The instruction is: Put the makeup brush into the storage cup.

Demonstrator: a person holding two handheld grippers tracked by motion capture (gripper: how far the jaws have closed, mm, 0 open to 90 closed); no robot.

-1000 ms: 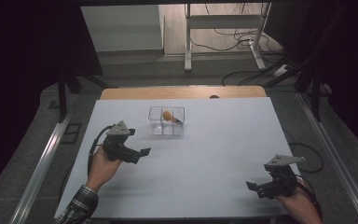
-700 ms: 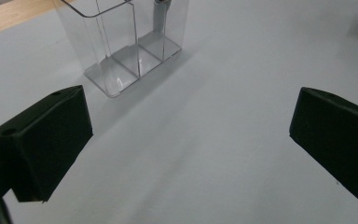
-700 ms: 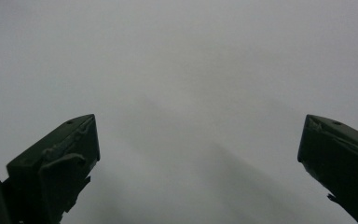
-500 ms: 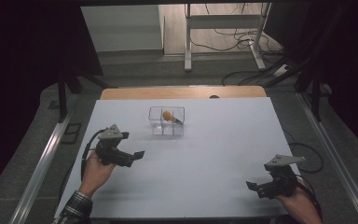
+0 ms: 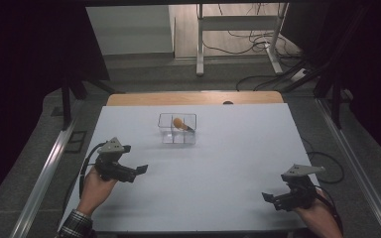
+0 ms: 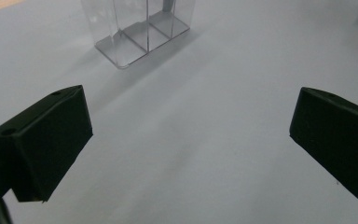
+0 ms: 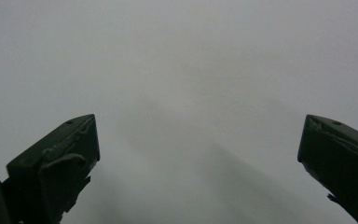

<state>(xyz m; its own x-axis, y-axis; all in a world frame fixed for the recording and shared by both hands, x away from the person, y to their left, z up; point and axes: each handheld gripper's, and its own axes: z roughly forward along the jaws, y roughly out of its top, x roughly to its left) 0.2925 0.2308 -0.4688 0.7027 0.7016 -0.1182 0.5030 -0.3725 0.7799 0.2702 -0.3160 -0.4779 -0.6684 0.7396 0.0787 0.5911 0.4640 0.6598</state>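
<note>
On matte white table [image 5: 218, 188], clear ribbed box [image 5: 177, 129], perhaps an orange ball [image 5: 178, 122] inside; both grippers [image 5: 140, 169] [image 5: 270, 197] released.

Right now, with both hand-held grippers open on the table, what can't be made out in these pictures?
- Orange object in the clear divided box: too small in the high view to identify.
- The box's top: cut off by the upper edge of the left gripper view, so its contents are out of frame.
- Right hand: partly cut off by the high view's bottom edge.

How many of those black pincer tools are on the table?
2: the left gripper at the table's near left, the right gripper at its near right, both in hands, jaws wide open.
</note>
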